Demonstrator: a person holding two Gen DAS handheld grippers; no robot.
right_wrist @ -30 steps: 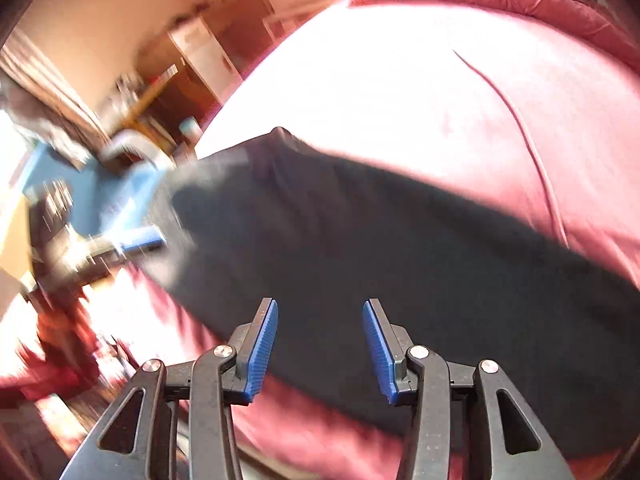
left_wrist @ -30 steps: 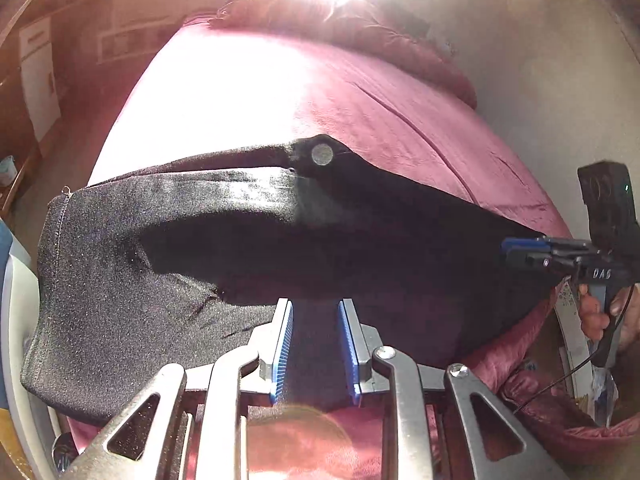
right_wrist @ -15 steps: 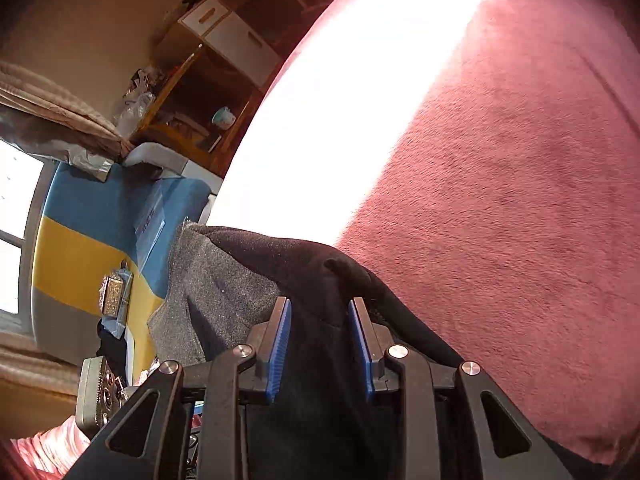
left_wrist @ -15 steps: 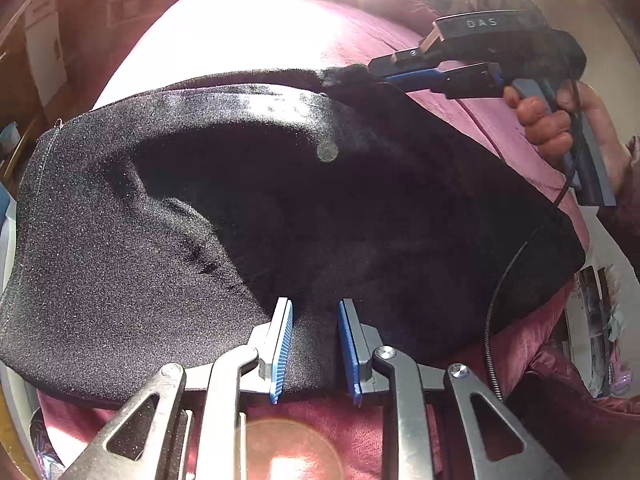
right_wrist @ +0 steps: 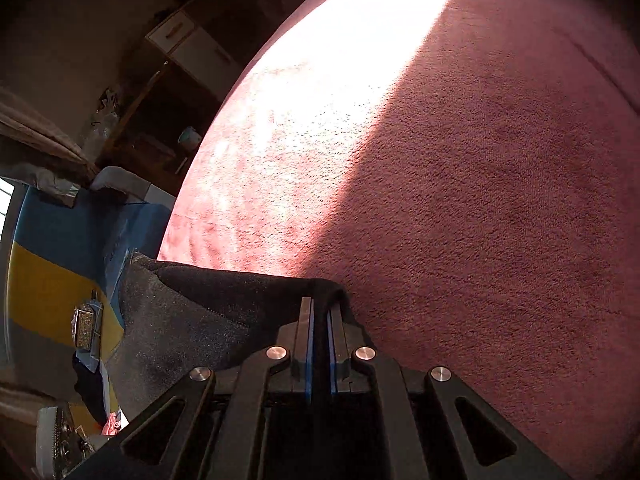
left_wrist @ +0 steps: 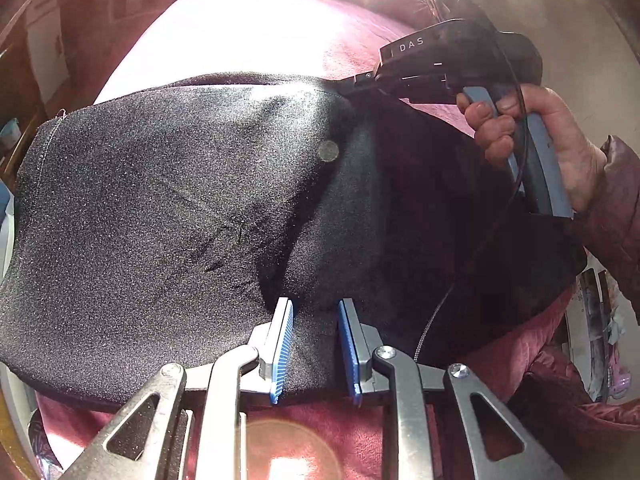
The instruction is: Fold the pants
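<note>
Two grippers are on your black pants (left_wrist: 168, 216), which lie spread over the maroon bedspread (right_wrist: 460, 184). Your right gripper (right_wrist: 320, 336) is clamped on a fold at their far edge, its fingertips buried in cloth in the left view. Your left gripper (left_wrist: 314, 344) stands partly open, fabric lying between the pads (left_wrist: 282, 344); whether they touch it is unclear.

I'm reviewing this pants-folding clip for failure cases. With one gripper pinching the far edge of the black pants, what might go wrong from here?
1. The right gripper pinches only a thin bit of the pants' edge; the fabric may slip out if pulled.
2. The left gripper stands open over the near edge, so that side seems unheld and may drag or bunch.
3. The cable trails over the pants and might snag.
</note>
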